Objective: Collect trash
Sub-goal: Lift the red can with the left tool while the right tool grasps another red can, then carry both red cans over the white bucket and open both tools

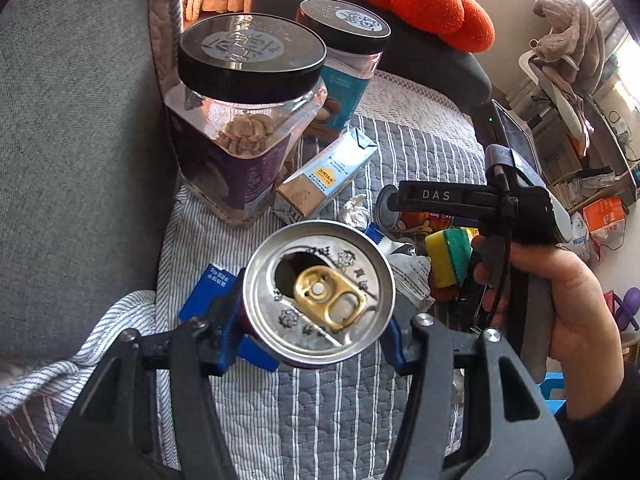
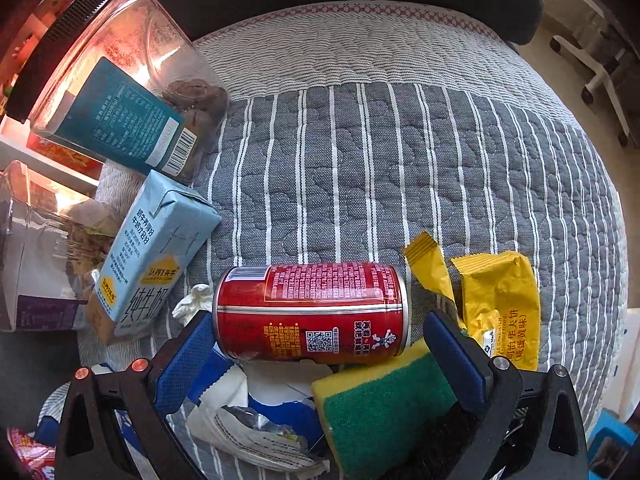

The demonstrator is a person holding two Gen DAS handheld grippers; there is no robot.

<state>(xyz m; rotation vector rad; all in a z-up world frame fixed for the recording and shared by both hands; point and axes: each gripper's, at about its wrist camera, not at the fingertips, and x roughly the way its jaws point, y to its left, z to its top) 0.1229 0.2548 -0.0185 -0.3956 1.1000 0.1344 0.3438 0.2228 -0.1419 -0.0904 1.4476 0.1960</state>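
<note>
The quilt (image 2: 400, 152) covered the seat and bore everything, w/ two jars (image 1: 244, 120) pushed back toward the sofa (image 1: 72, 140), likely kept clear of the trash since both held food. Next down in size, a milk carton (image 2: 152, 264) lay flat beside them, prob. empty and dropped there. A red can (image 2: 312, 312) lay on its side near the front, resting partly on a sponge (image 2: 380, 404) and torn wrappers (image 2: 256, 420), w/ a yellow wrapper (image 2: 500, 304) just right of it; a small tissue wad (image 2: 192, 300) sat by the can's left end. The left gripper (image 1: 316, 320) was closed about halfway onto an open can (image 1: 320, 292), pads pinching its sides just under the rim, upright so any dregs would stay in. The right gripper (image 2: 320, 344) was spread wide, one pad at each end of the red can, left pad touching or nearly so, right pad just apart; it gripped nothing yet, judged lined up for an end-to-end grab.
</note>
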